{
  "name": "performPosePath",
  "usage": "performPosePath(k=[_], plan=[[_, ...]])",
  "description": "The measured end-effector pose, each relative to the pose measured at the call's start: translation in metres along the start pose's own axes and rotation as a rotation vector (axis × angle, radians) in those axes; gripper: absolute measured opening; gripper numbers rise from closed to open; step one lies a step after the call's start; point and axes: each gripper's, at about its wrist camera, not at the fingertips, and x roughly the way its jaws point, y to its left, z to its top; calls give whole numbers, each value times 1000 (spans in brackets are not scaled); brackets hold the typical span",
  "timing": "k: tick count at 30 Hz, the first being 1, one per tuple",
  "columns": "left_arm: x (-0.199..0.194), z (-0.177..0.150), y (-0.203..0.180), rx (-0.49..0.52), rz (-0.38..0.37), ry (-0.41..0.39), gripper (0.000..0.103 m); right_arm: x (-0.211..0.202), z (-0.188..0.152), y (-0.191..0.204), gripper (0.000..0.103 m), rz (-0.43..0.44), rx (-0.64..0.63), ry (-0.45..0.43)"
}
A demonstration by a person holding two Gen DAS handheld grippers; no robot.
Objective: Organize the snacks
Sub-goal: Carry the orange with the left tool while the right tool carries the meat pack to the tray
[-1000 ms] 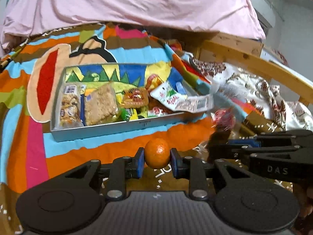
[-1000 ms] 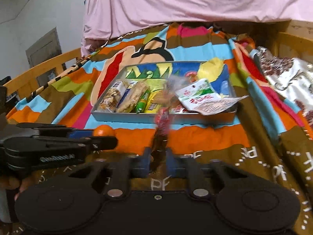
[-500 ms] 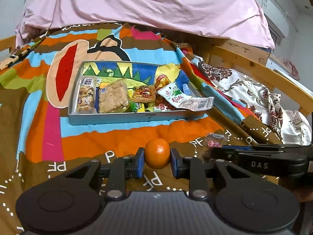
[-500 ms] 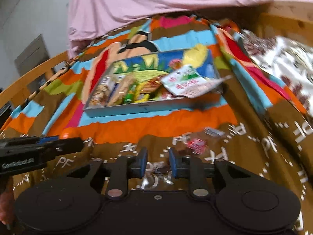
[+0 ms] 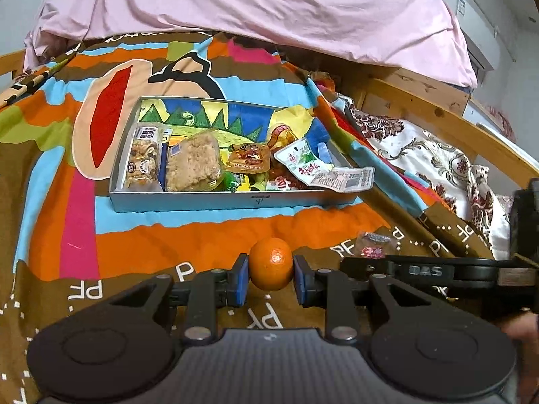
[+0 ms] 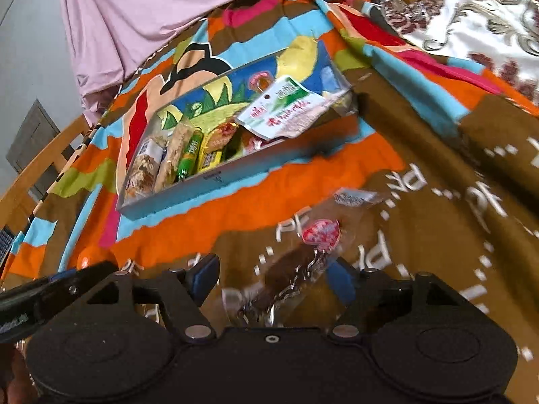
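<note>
My left gripper [image 5: 271, 277] is shut on a small orange [image 5: 271, 263], held low over the brown part of the bedspread, in front of the grey snack tray [image 5: 215, 200]. The tray holds several packets and shows tilted in the right wrist view [image 6: 209, 181]. My right gripper [image 6: 274, 277] is open, its blue pads wide apart on either side of a clear-wrapped brown snack with a red label [image 6: 303, 256] lying on the bedspread. That snack also shows in the left wrist view [image 5: 374, 247], beside the right gripper's arm [image 5: 424, 271].
A white and green packet [image 5: 310, 166] hangs over the tray's right front rim. A pink quilt [image 5: 235, 3] lies behind the tray. A wooden bed rail [image 5: 438, 118] runs along the right, with a floral cloth [image 5: 421, 158] under it.
My right gripper opened and let go of the wrapped brown snack, which now lies on the bedspread. Both grippers drew back from the tray. The orange stays in my left gripper.
</note>
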Motion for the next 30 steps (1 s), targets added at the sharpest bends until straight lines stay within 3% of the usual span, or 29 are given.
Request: performPosePath(k=[4, 6, 15, 24, 30], plan=[[5, 4, 4, -19, 0, -9, 30, 14, 3, 9, 31, -18, -53, 22], [8, 8, 7, -30, 0, -16, 30, 15, 4, 14, 27, -14, -89, 19], [13, 18, 12, -42, -1, -51, 30, 2, 8, 31, 17, -10, -199, -55], [11, 21, 12, -48, 3, -69, 30, -9, 15, 35, 17, -11, -230, -116], [19, 37, 11, -49, 8, -85, 30, -20, 44, 35, 17, 21, -256, -176]])
